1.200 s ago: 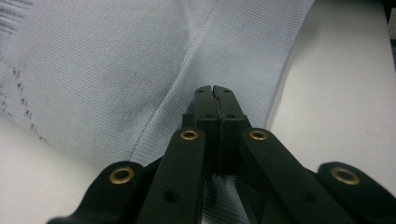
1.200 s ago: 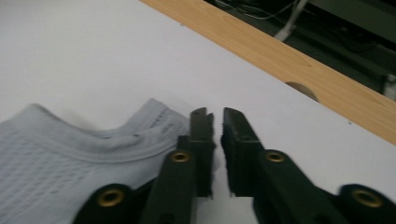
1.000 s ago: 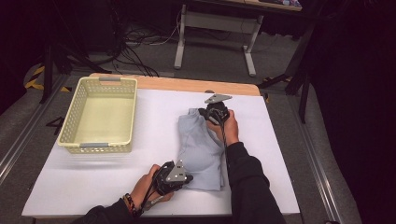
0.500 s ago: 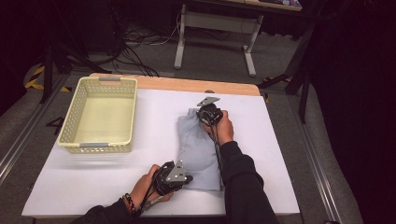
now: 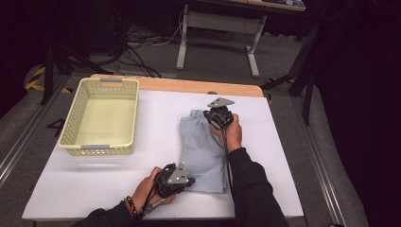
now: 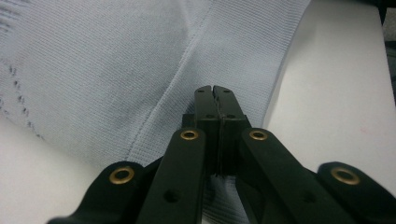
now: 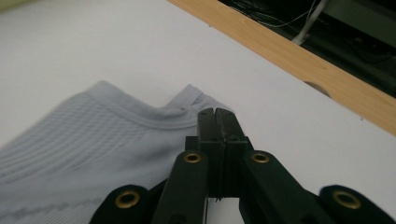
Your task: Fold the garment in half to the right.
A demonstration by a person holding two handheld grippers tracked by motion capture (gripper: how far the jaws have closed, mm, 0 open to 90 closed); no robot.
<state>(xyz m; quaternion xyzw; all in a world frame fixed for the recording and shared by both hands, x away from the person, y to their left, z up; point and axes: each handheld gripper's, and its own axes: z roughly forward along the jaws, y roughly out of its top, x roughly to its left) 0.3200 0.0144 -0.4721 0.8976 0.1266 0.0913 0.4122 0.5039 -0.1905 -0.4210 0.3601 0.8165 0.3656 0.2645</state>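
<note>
Here, both claws are clenched over a folded pale-blue garment on the white worktop.

The left claw [image 6: 215, 88] has its jaws pressed together at the garment's [image 5: 201, 151] near end, close by its right-hand edge in the left gripper view; whether cloth is pinched I cannot tell. The right claw [image 7: 217, 112] is likewise closed, at the far end just by the neckline. The garment lies with its long axis running from the person toward the worktop's [image 5: 118, 189] far wooden edge, neckline pointing away. A yellow basket [image 5: 75, 124] stands well apart to the left. Bare white surface lies open between basket and garment, and along the right side.
</note>
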